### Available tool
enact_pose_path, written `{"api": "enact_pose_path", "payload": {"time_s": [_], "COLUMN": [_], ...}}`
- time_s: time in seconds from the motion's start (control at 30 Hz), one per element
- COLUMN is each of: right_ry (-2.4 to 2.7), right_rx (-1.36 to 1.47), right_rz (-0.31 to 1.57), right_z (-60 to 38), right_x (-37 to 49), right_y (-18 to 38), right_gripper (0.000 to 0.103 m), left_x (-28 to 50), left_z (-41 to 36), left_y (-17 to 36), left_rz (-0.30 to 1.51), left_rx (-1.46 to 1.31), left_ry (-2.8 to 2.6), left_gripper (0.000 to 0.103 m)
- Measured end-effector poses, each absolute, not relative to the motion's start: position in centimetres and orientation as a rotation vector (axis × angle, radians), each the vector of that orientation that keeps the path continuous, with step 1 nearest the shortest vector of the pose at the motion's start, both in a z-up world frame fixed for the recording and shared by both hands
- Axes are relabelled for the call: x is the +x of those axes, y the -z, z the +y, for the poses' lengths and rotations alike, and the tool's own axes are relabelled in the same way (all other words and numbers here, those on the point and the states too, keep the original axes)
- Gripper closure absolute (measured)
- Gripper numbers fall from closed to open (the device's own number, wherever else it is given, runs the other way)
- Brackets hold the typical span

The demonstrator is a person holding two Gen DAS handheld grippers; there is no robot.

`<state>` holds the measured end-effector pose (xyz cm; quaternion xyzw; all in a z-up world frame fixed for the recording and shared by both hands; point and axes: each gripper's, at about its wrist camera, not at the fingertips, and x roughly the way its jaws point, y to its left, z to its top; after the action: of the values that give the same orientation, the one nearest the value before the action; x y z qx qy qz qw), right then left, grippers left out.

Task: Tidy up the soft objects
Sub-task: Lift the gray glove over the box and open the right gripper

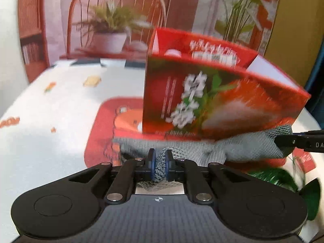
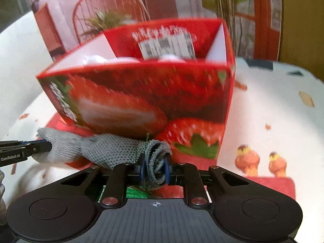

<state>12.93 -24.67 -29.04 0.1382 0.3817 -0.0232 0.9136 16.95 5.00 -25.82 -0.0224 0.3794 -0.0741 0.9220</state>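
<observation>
A grey knitted cloth (image 1: 232,147) is stretched between both grippers in front of a red strawberry-printed box (image 1: 212,93). My left gripper (image 1: 160,164) is shut on one bunched end of the cloth. My right gripper (image 2: 155,170) is shut on the other bunched end of the grey cloth (image 2: 109,147). In the right wrist view the left gripper's fingers (image 2: 34,147) show at the left edge, on the cloth's far end. The open-topped box (image 2: 141,93) holds white soft items (image 2: 95,59) inside.
The box stands on a red mat (image 1: 101,133) over a white patterned tablecloth (image 1: 50,111). Something green (image 1: 283,180) lies below the cloth. A wooden chair (image 1: 113,4) and potted plants (image 1: 113,32) stand behind the table.
</observation>
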Motion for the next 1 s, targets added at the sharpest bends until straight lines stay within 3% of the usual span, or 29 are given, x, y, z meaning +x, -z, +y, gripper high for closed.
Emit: {"api": "enact_pose_path", "payload": {"time_s": [0.47, 1.0], "right_ry": [-0.01, 0.078], "right_rx": [0.284, 0.231], "right_rz": [0.609, 0.467], "right_z": [-26.4, -27.5], "right_x": [10.8, 12.8], "right_y": [21.6, 19.0], "right_gripper": [0.086, 0.088], "left_x": [16.1, 20.8], "left_z": [4.0, 3.6], "left_y": [16.3, 14.9], "left_rz": [0.513, 0.514], "left_rx": [-0.034, -0.125], "left_ry": [0.211, 0.218], "left_gripper": [0.093, 0.093]}}
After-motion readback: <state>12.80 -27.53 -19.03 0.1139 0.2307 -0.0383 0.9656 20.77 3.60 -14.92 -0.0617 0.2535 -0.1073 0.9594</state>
